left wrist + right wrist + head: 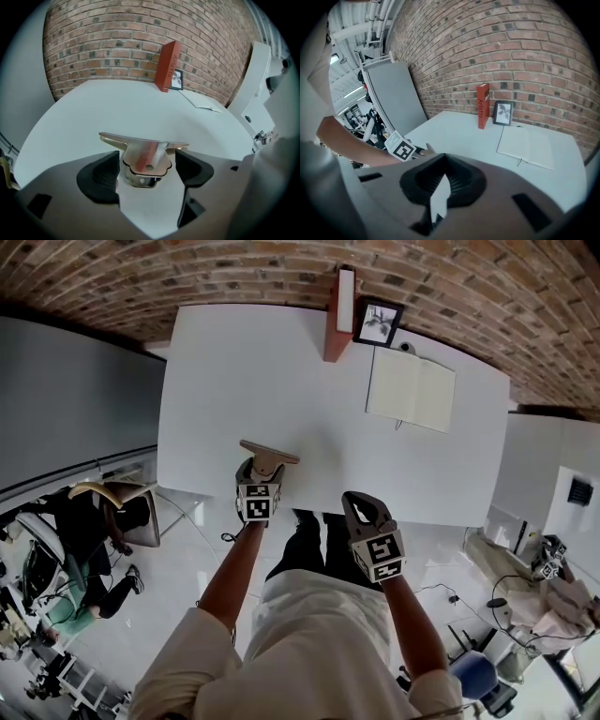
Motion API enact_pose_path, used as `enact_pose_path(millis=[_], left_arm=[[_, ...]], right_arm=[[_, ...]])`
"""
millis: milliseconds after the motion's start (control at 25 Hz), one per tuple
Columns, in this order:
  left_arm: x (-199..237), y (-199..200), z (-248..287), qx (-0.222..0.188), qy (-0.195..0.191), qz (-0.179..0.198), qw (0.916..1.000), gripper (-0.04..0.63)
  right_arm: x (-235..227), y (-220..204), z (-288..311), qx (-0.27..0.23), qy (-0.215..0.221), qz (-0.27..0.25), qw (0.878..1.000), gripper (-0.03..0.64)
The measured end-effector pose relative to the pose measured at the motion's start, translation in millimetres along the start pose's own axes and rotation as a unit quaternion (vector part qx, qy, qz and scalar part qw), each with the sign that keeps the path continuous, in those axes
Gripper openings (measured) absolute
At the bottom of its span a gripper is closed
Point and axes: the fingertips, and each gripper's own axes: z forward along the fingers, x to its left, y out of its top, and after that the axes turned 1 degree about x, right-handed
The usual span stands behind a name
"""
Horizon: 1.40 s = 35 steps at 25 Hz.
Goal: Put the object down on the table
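Observation:
A metal bulldog clip (269, 455) rests on the white table (234, 362) close to its front edge. In the left gripper view the clip (140, 142) lies with its wide bar across and its looped handles toward me. My left gripper (262, 471) (146, 160) is open around those handles, with a thin gap between each pad and the metal. My right gripper (360, 505) (442, 180) hovers off the table's front edge to the right, shut, with nothing in it.
At the far edge stand a red book (338, 315) and a small framed picture (378, 322), with an open notebook (411, 388) beside them. A brick wall runs behind the table. A person (98, 521) sits at lower left.

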Motion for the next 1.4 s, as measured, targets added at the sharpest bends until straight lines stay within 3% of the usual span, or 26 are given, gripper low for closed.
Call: enact_pose_path(millis=[360, 600, 880, 1040, 1400], left_arm=[[-12, 11, -47, -0.024, -0.021, 0.023, 0.9992, 0.351], [-24, 31, -99, -0.056, -0.044, 0.03, 0.997, 0.347], [-49, 55, -169, -0.105, -0.056, 0.037, 0.9923, 0.276], [-66, 65, -207, -0.133, -0.054, 0.035, 0.989, 0.252], [-98, 74, -293, -0.194, -0.028, 0.0, 0.9806, 0.191]], right_arm=[[19, 15, -22, -0.022, -0.011, -0.022, 0.999, 0.003], [25, 25, -48, -0.027, -0.041, -0.027, 0.998, 0.003], [36, 35, -86, -0.048, -0.039, -0.031, 0.998, 0.003], [40, 44, -105, -0.061, -0.022, -0.042, 0.997, 0.003], [63, 64, -139, -0.087, 0.061, -0.068, 0.992, 0.003]])
